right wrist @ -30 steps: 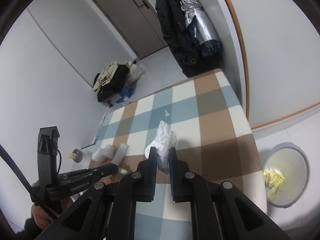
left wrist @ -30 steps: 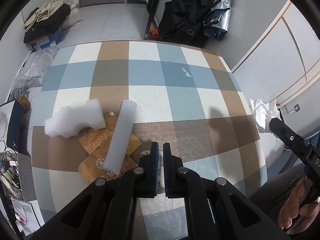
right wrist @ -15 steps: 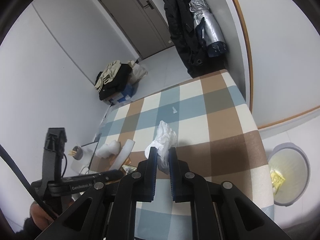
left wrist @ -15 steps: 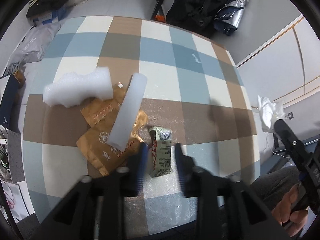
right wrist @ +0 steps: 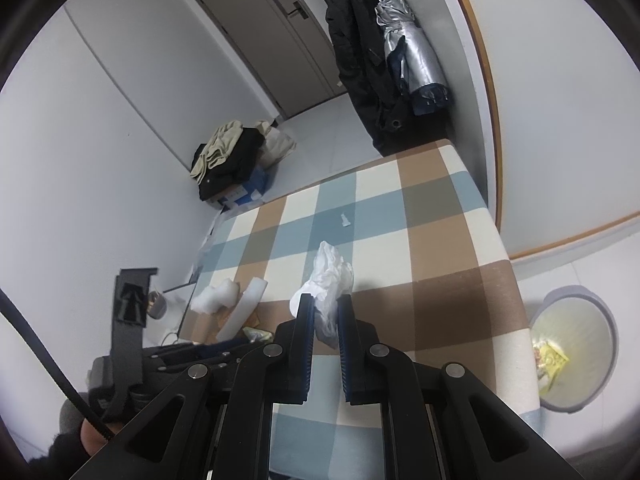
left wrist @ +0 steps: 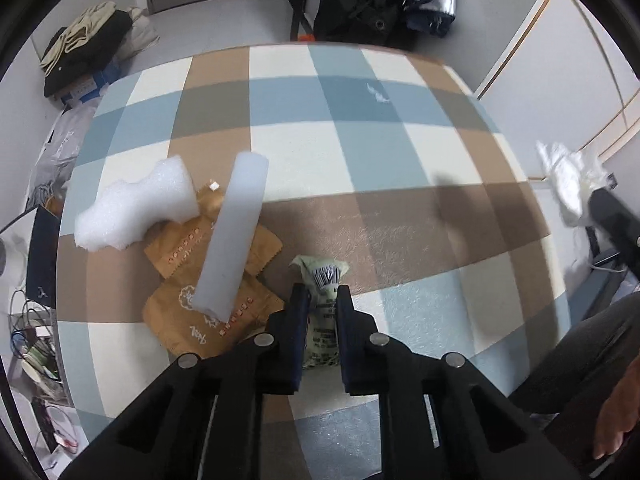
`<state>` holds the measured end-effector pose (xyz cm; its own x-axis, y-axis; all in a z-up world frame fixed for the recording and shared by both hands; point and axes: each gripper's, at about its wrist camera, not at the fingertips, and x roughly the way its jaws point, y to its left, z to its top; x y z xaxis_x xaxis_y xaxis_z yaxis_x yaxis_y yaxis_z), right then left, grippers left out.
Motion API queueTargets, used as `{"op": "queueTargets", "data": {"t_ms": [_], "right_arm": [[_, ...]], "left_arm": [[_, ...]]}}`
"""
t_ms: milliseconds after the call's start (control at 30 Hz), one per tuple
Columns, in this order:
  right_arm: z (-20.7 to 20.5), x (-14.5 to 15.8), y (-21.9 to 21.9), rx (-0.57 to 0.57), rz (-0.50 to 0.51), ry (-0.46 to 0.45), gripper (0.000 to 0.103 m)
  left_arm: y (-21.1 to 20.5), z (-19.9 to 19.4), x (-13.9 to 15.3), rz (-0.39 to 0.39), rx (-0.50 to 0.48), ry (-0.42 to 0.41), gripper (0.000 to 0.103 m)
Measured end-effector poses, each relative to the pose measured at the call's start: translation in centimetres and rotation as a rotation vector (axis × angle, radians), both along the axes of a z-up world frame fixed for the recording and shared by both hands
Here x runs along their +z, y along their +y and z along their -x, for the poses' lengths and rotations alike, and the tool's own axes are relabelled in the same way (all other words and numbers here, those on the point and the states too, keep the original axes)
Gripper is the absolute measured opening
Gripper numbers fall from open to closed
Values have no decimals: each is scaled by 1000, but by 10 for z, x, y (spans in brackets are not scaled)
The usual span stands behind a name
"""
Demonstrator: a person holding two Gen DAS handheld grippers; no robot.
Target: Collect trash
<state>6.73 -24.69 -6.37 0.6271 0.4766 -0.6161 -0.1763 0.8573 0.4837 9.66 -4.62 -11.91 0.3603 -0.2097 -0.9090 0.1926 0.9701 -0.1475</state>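
Since a second ago the left gripper [left wrist: 322, 294] has dropped toward the checked tablecloth [left wrist: 360, 152] and now straddles a pale green snack wrapper [left wrist: 322, 300] that was hidden under it before; its jaws opened over the wrapper and have come in again, both pads now pressing on the wrapper's long sides.

From the left wrist, the wrapper lies lengthwise between the fingers, its crimped top end sticking out past the fingertips onto a brown square. Just left of it sit two brown paper packets [left wrist: 208, 312], overlapping each other, with a long white foam strip [left wrist: 232, 236] laid across them. A lumpy white foam chunk [left wrist: 136, 208] rests beside the strip, touching the upper packet's corner. Far across the cloth, a small white scrap [left wrist: 378, 94] lies on a blue square. At the right edge the crumpled white tissue [left wrist: 570, 184] shows, held off the table.

From the right wrist, the right gripper [right wrist: 322, 308] is clamped on that tissue [right wrist: 330, 276] — the wad bulges up out of the nearly closed jaws, above the cloth. Well to the right, on the floor beside the table, stands a grey bin [right wrist: 576, 350] with a yellowish liner and some trash already inside. At lower left the left gripper's body [right wrist: 132, 344] is visible, angled down over the foam and packets.
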Motion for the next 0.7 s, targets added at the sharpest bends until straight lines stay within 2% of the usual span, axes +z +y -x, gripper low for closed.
{"op": "queueTargets", "data": {"t_ms": [267, 367, 533, 700], "right_arm": [[-1, 0, -1, 13, -1, 30, 11], [2, 3, -7, 6, -44, 43, 11], [9, 26, -16, -2, -61, 21, 11], [21, 66, -31, -3, -65, -69, 11]], "left_arm": [[9, -1, 4, 39, 19, 28, 3], [9, -2, 10, 70, 37, 39, 3], [-4, -3, 44, 95, 11, -36, 3], [-17, -1, 80, 134, -9, -120, 3]]}}
